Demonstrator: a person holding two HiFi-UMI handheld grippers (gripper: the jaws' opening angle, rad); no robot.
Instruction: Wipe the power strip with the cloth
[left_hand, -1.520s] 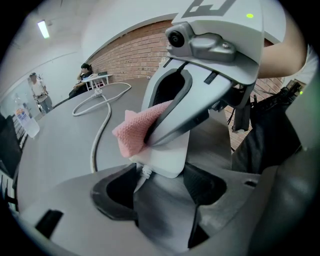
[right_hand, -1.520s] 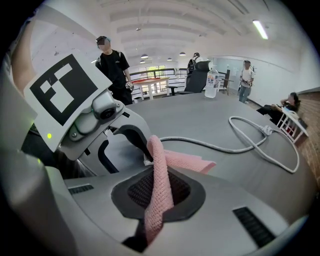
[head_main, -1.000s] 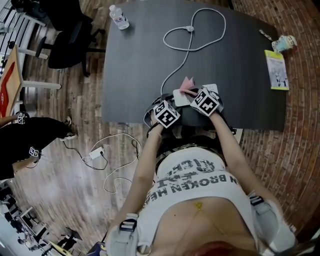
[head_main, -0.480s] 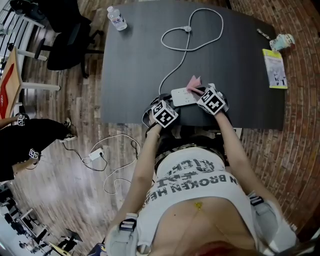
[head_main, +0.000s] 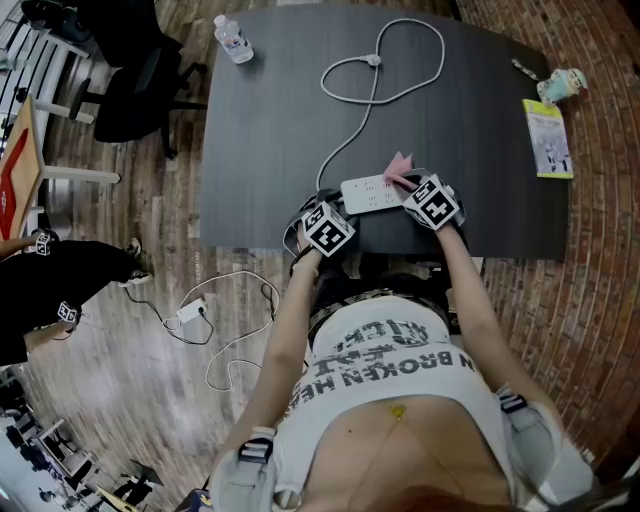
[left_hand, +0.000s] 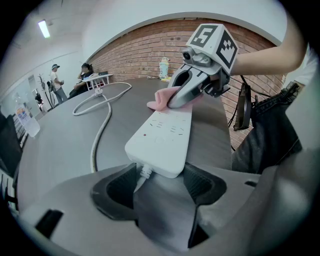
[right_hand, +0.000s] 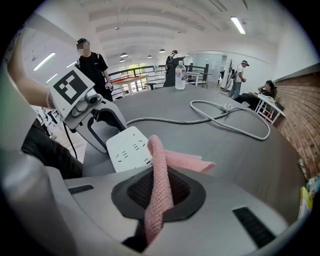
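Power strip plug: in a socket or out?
Out. The white power strip has its grey cable looped across the dark table, and the plug lies loose on the tabletop, in no socket.

Table (head_main: 260, 150) bare left of the looped cable (head_main: 377, 98)

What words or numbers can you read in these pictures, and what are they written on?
"BROKEN": on the person's white shirt; the other lines on it are folded or cut off.
Yellow booklet: print too small to read.
Water bottle: label too small to read.
Marker cubes: only black-and-white squares, no words.
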